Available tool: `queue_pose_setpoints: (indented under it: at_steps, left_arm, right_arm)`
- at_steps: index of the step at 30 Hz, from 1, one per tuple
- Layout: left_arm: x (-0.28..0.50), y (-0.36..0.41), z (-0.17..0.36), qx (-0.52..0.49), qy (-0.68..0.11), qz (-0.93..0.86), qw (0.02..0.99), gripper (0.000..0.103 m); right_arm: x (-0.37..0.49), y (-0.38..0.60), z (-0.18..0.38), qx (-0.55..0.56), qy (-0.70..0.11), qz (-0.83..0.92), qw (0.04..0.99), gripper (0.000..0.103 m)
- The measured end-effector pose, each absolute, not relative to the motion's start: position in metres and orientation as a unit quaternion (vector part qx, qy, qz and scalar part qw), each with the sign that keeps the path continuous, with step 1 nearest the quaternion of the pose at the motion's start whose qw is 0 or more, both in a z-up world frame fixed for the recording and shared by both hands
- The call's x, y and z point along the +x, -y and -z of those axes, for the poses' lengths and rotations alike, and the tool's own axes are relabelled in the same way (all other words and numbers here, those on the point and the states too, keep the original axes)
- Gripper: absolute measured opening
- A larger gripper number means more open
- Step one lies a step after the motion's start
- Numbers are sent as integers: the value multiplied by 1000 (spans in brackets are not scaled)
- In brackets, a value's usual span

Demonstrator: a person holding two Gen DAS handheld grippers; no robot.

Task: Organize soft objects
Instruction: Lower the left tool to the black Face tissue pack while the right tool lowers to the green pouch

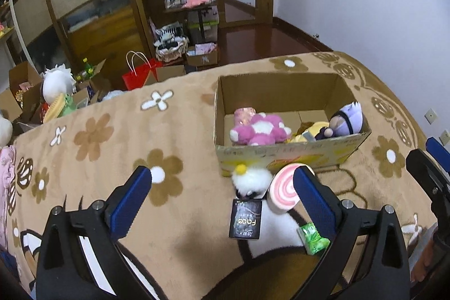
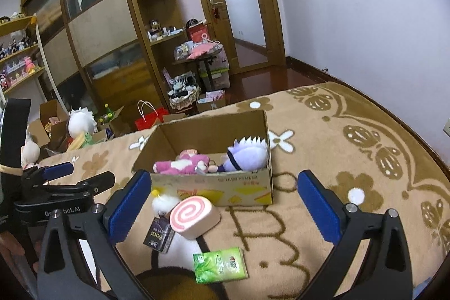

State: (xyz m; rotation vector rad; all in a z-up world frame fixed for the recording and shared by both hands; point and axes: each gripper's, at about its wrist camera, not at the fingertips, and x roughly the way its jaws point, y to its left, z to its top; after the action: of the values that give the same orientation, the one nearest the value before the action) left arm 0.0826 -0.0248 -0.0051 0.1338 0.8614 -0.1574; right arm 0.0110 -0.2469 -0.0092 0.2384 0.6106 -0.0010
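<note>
Currently, left gripper (image 1: pixel 222 182): standing wide open, gripping nothing.
Right gripper (image 2: pixel 225 187): also gaping wide, holding nothing.
Cardboard box (image 2: pixel 213 190): sitting on the flowered blanket (image 2: pixel 351 159) just beyond both grippers, holding a pink plush (image 1: pixel 260 128) and a purple-haired doll (image 1: pixel 346 120).
Swirl roll toy (image 2: pixel 194 217): lying between the right gripper's fingers, touching the box front.
Dark pack (image 2: pixel 160 235) and green pack (image 2: pixel 219 264): lying nearer the right gripper than the roll.
</note>
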Motion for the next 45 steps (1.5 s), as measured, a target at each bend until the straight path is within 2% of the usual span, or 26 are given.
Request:
queue_pose_setpoints:
  at_steps: [45]
  left_arm:
    - [116,25,125,44,-534,95,839,100]
  right_arm:
    - [47,212,138,67,-450,-19,890,103]
